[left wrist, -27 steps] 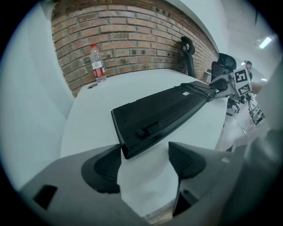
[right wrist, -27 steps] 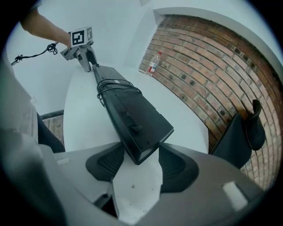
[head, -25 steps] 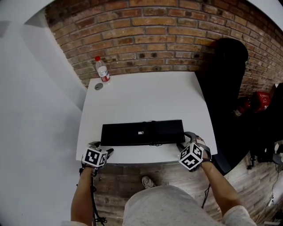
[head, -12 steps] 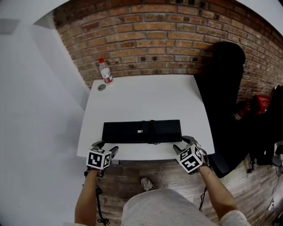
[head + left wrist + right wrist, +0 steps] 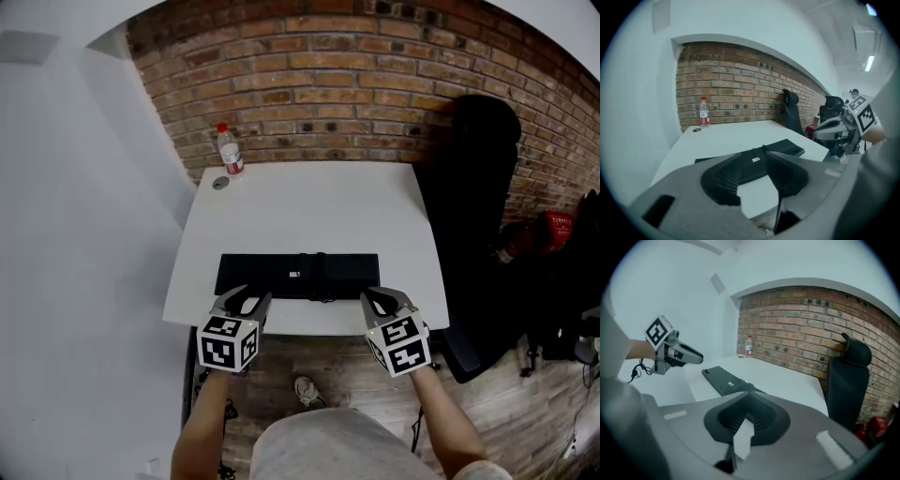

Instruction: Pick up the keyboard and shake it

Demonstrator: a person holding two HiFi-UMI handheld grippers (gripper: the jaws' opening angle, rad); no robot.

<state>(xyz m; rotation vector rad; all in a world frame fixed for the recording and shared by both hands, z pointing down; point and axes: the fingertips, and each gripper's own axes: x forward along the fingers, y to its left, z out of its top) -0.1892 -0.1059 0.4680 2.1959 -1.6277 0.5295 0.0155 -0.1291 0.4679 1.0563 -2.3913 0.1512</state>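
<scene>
keyboard (image 5: 298, 277) flat on desk (image 5: 309, 206), unheld; left tool (image 5: 247, 300) half apart, just been closing, empty; right tool (image 5: 384, 300) together, empty; fits pre-lift or post-putdown

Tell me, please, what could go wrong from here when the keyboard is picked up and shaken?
1. The right gripper is shut, and the left gripper has just been closing with nothing between its jaws. Both hang short of the keyboard, so unless they reopen they may only push it.
2. The keyboard lies close to the front edge of the table; a weak grip could let it fall off.
</scene>
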